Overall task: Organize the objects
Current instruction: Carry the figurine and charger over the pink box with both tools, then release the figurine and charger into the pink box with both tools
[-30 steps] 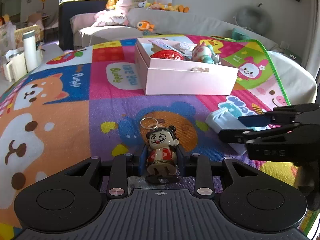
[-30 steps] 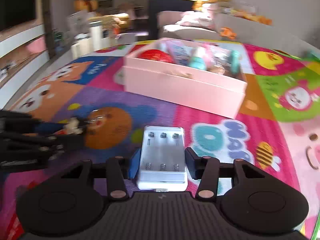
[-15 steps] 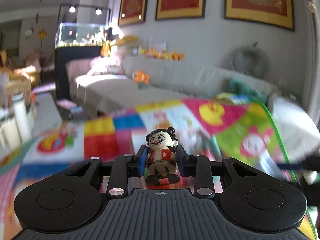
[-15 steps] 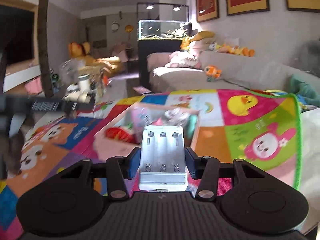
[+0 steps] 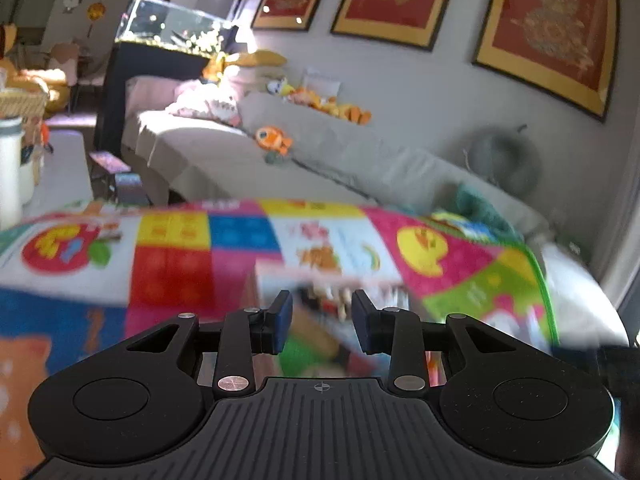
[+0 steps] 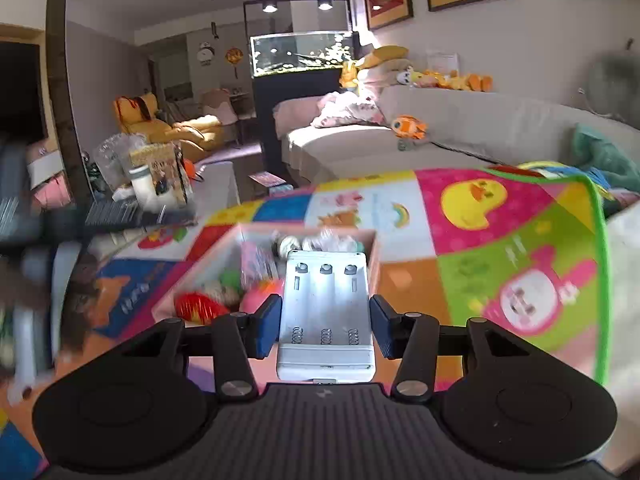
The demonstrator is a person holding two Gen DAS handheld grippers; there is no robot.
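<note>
Right hand-held gripper (image 6: 325,326) we find clamped on a white battery charger (image 6: 326,312), above the pink box (image 6: 374,248) at 12 o'clock. Left hand-held gripper (image 5: 322,322) stands apart, holding nothing.

Pink box (image 6: 376,248) is crammed with toys, but the mat (image 6: 516,240) right of it is wide open.

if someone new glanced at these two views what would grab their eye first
Most striking is the white plastic battery charger with three empty slots, clamped in the right hand-held gripper above the open pink cardboard box of toys. In the other view, the left hand-held gripper stands open and empty over the same blurred box. Under both lies the bright patchwork cartoon play mat, with red-and-gold framed pictures on the wall behind.
</note>
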